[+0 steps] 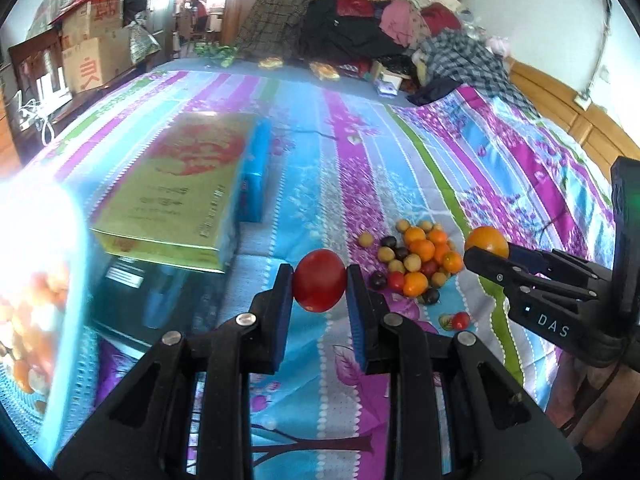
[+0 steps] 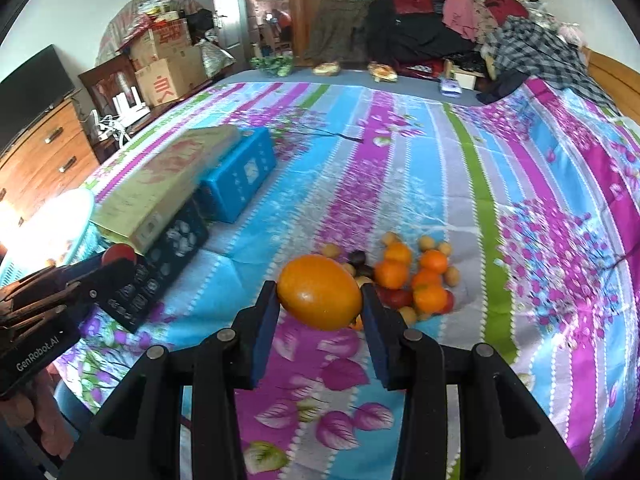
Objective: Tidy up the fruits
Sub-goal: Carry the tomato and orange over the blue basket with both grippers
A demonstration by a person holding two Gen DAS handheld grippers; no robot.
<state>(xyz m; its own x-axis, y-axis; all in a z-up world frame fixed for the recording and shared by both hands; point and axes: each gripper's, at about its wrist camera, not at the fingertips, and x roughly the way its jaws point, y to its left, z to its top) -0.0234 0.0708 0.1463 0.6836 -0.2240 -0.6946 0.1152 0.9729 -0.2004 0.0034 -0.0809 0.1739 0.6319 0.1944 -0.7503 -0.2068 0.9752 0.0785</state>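
Note:
My left gripper (image 1: 319,282) is shut on a red tomato (image 1: 319,280), held above the bedspread. My right gripper (image 2: 320,300) is shut on a large orange fruit (image 2: 319,298); it also shows in the left wrist view (image 1: 486,242). A pile of small fruits (image 1: 416,264), orange, yellow, red and dark purple, lies on the bed between and beyond the two grippers; it shows in the right wrist view (image 2: 416,276). A pale blue basket (image 1: 44,300) holding fruit stands at the far left, overexposed. The left gripper with its tomato (image 2: 118,254) shows at the right wrist view's left edge.
A flat yellow-green box (image 1: 180,188) lies on a blue box (image 1: 256,168) and a dark box (image 2: 160,264), left of the pile. One small red fruit (image 1: 460,320) lies apart. Clothes (image 1: 380,28) are heaped at the bed's far end. A wooden dresser (image 2: 44,160) stands left.

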